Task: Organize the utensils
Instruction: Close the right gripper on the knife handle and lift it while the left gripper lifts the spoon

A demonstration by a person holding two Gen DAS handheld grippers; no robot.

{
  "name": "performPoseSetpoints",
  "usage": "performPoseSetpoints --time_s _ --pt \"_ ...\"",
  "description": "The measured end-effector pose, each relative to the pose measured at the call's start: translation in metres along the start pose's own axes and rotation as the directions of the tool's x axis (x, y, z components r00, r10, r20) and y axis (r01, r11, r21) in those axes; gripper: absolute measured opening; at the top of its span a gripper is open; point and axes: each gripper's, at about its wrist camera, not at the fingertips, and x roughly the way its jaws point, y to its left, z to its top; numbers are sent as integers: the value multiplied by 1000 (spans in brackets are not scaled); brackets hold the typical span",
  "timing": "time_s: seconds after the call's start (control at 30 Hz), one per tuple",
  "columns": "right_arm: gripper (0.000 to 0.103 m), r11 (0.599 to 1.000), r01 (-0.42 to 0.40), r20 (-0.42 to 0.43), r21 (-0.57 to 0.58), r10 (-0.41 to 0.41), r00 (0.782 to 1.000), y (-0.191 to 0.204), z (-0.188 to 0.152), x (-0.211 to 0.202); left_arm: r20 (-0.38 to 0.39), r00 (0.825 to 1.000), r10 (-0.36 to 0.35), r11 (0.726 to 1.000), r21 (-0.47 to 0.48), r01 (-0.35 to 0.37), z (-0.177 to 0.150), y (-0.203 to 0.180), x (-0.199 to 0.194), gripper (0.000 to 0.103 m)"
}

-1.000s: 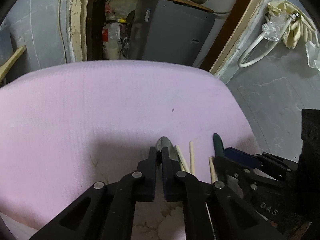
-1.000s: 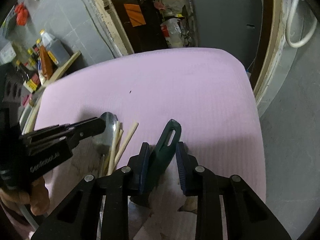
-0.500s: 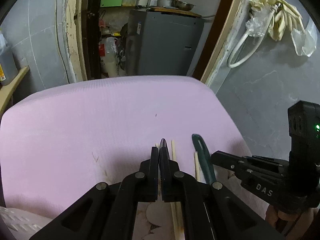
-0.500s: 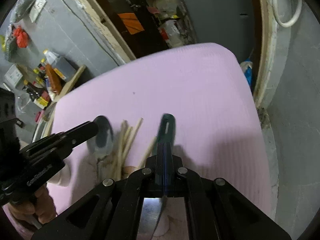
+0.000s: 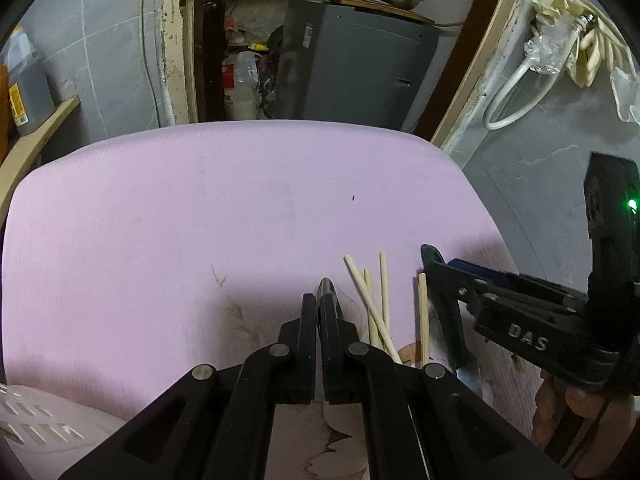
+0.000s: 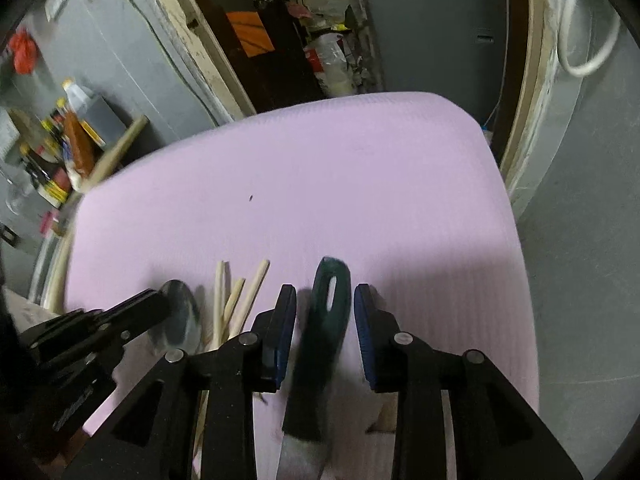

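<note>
Now the green-handled knife (image 6: 326,316) lies low centre on the pink mat (image 6: 320,184), loose between the right gripper (image 6: 325,320) jaws, which were clamped on it half a second ago and have just been opening. Left of it, chopsticks (image 6: 240,300) sit fanned beside the spoon (image 6: 180,320), gripped edge-on by the closed left gripper (image 5: 319,312). Only the left view shows the white slotted tray (image 5: 48,428), lower left.
</note>
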Motion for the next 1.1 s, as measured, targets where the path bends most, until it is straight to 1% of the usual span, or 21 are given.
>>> performPoseSetpoints --time_s 0.07,0.1,0.13,0.17,0.2,0.23,0.3,0.37,0.43,0.5,0.57,0.63,0.7,0.77,0.9,0.93,1.0,1.07,1.1 --pt "26 997 62 -11 -39 -62 998 10 5 3 -2 1000 0 1000 -4 0 0 1 2 2" --pt "27 990 116 -16 -77 -118 993 20 8 6 -3 1000 0 1000 -5 0 0 2 3 2" --pt "26 983 150 -13 -103 -152 988 27 9 8 -3 1000 -1 1000 -8 1 1 2 3 2" --pt "26 978 174 -4 -115 -176 984 32 10 9 -1 1000 -2 1000 -10 2 1 2 3 2" --pt "24 979 177 0 -103 -178 984 33 11 8 -1 1000 -2 1000 -10 2 1 2 3 2" --pt "17 981 177 4 -79 -177 984 32 12 7 1 1000 -1 1000 -8 1 1 1 3 2" --pt "17 990 141 3 -30 -141 990 25 14 4 2 1000 -1 1000 -5 1 0 -1 2 2" --pt "17 997 74 12 15 -74 997 17 13 -2 15 1000 -1 1000 6 1 -1 -3 -3 2" --pt "17 999 16 52 50 -18 998 9 8 -15 39 999 2 1000 20 -3 -2 -6 -10 2" --pt "17 998 -23 124 53 16 992 7 2 -38 66 998 9 999 37 -11 -2 -10 -19 2" --pt "17 998 -48 187 39 40 982 7 -5 -58 99 995 14 998 52 -19 -4 -15 -30 2" --pt "17 998 -59 254 16 53 966 8 -13 -82 134 991 9 998 60 -17 -4 -18 -41 2" --pt "17 998 -54 320 -16 57 946 11 -23 -107 175 984 5 997 71 -18 -6 -22 -55 2" --pt "17 998 -50 365 -40 61 929 15 -30 -125 209 978 4 996 82 -22 -8 -26 -67 2" --pt "17 997 -28 435 -78 60 898 24 -43 -159 279 960 -7 994 109 -25 -18 -33 -95 2" --pt "17 996 -24 445 -86 60 893 21 -41 -166 294 956 -7 993 117 -29 -21 -34 -102 2" --pt "17 994 -12 475 -109 63 878 26 -48 -185 330 944 -8 990 134 -39 -28 -35 -118 2" --pt "17 992 5 495 -127 59 867 37 -52 -199 356 935 -9 988 146 -46 -35 -35 -129 2" --pt "17 991 11 504 -134 59 862 38 -56 -206 375 927 -9 987 154 -53 -40 -34 -138 2"
